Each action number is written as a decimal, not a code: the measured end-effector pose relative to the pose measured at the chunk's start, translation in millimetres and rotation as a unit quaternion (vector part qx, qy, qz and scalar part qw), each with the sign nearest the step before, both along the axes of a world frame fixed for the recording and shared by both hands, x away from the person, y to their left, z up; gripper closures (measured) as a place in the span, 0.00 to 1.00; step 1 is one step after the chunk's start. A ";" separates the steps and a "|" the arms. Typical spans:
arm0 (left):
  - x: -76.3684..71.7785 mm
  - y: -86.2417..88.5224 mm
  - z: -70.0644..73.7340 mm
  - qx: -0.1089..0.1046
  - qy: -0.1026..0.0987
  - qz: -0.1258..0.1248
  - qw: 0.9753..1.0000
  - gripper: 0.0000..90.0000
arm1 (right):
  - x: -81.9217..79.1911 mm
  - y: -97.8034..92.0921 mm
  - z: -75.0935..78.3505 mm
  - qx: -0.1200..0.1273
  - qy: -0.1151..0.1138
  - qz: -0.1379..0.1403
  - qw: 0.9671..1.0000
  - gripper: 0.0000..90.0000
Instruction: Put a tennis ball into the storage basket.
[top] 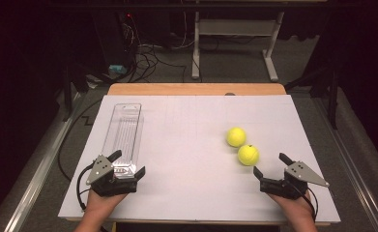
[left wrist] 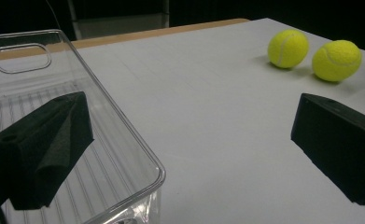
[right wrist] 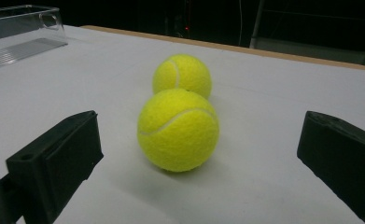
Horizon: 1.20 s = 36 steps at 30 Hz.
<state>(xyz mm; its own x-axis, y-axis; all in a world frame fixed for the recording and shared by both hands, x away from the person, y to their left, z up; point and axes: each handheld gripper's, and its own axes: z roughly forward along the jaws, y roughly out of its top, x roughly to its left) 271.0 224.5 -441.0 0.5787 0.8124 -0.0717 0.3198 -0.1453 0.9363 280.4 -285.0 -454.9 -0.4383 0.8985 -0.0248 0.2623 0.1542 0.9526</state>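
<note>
Two yellow tennis balls rest side by side on the white tabletop, the farther ball (top: 236, 137) touching or nearly touching the nearer ball (top: 248, 154). My right gripper (top: 270, 164) is open just behind the nearer ball (right wrist: 178, 129), which sits ahead of the spread jaws, untouched; the farther ball (right wrist: 182, 76) is behind it. A long clear plastic tray (top: 123, 137) lies empty at the left. My left gripper (top: 127, 163) is open at the tray's near end; one jaw hovers over the tray (left wrist: 124, 140), the other over bare table. Both balls (left wrist: 288, 48) (left wrist: 336, 60) show far off.
A white sheet (top: 191, 145) covers the table, with a wooden strip (top: 196, 89) along the far edge. Beyond it are a desk frame (top: 235, 43) and floor cables (top: 148, 58). The tray (right wrist: 21, 32) stands far left in the right gripper view.
</note>
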 end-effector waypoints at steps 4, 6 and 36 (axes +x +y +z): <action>0.6 0.6 0.0 -0.004 0.000 0.004 1.000 0.00 | 0.1 -1.7 -0.7 0.002 0.002 -0.004 1.000 0.00; 0.7 0.4 -0.1 -0.004 0.000 0.004 1.000 0.00 | 0.2 -2.2 -0.9 0.002 0.002 -0.003 1.000 0.00; 0.4 -18.2 10.9 0.001 0.000 -0.022 1.000 0.01 | 3.0 -2.8 -0.8 -0.003 0.011 -0.004 1.000 0.00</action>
<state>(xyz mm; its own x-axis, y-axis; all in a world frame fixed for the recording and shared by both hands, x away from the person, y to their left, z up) 271.4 206.3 -430.1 0.6133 0.7867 -0.0711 0.3140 -0.1602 0.9358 283.3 -287.8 -455.7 -0.4317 0.9018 -0.0212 0.2840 0.1582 0.9457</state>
